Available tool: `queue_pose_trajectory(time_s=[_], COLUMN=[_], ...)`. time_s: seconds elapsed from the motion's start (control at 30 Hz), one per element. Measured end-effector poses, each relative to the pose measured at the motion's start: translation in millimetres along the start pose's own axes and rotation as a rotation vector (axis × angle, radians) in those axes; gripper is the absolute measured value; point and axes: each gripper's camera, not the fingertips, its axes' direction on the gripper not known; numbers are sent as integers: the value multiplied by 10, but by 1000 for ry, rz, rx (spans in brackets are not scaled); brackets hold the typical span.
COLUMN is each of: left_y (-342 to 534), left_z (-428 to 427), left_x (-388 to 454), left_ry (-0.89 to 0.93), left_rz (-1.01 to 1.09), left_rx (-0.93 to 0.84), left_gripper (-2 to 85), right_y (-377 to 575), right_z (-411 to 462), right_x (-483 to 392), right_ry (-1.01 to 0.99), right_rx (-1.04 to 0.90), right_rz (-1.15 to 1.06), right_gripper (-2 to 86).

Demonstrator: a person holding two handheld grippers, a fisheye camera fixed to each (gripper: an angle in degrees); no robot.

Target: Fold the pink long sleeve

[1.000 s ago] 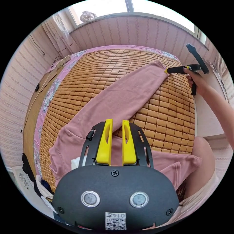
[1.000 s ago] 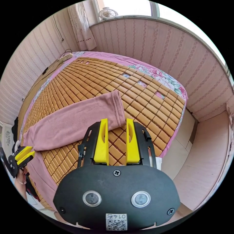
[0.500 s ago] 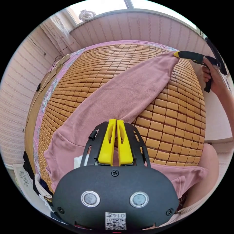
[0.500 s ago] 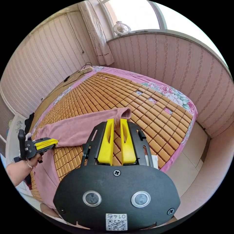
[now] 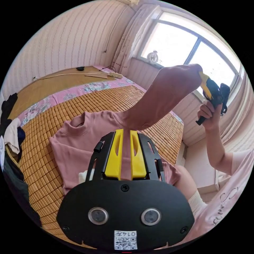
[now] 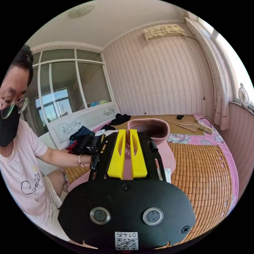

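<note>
The pink long sleeve shirt [image 5: 87,143] lies spread on the bamboo mat [image 5: 37,158] of the bed, body flat and collar showing, so the fold is only at its first step. The right gripper [image 6: 126,144] has its fingers closed on the cuff [image 6: 150,128] and holds that sleeve [image 5: 164,98] lifted high off the mat. The left gripper [image 5: 126,144] sits over the shoulder, fingers nearly closed with cloth between them; whether they pinch it I cannot tell.
</note>
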Motion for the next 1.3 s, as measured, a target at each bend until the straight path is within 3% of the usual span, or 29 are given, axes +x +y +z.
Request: queue_pose_trajectory(time_s=[0.13,0.23,0.4,0.6,0.7,0.8,0.93,1.07,1.1,1.3], left_y=[1064,1568,1593,1452,1437,1502,1467,1383,1379,1327], left_z=[-678,-638,-201,88,329,686,763,716,712,434], left_x=[-557,-735,-718,-860,-638,-589,-635,-719,-795,-1495], left_ry=[-116,-129,-172,-204,-210,-342,-381,-263,-159,166], left_rz=[-215,-295,-241,-246,-100,3,107,114,76,-60], left_rx=[-36,-132,-214,-248,-355,-479,-516,-525,-509,-568], left_gripper=[59,67,95,107,106,93,63,34,35,62], right_y=[522,1220,1507,1444,1293,1073,959,1053,1103,945], right_z=[1413,2070,2015,1998,2054,2180,2550,2771,2784,2525], right_x=[-853,-1067,-997,-709,-250,373,1237,1686,1746,1984], right_ry=[-207,-192,-121,63,227,375,493,519,484,310], right_rx=[-341,-665,-696,-715,-713,-685,-748,-880,-886,-868], right_rz=[-22,83,264,284,296,352,493,525,485,387], right_gripper=[38,61,65,71,75,79,75,14,1,3])
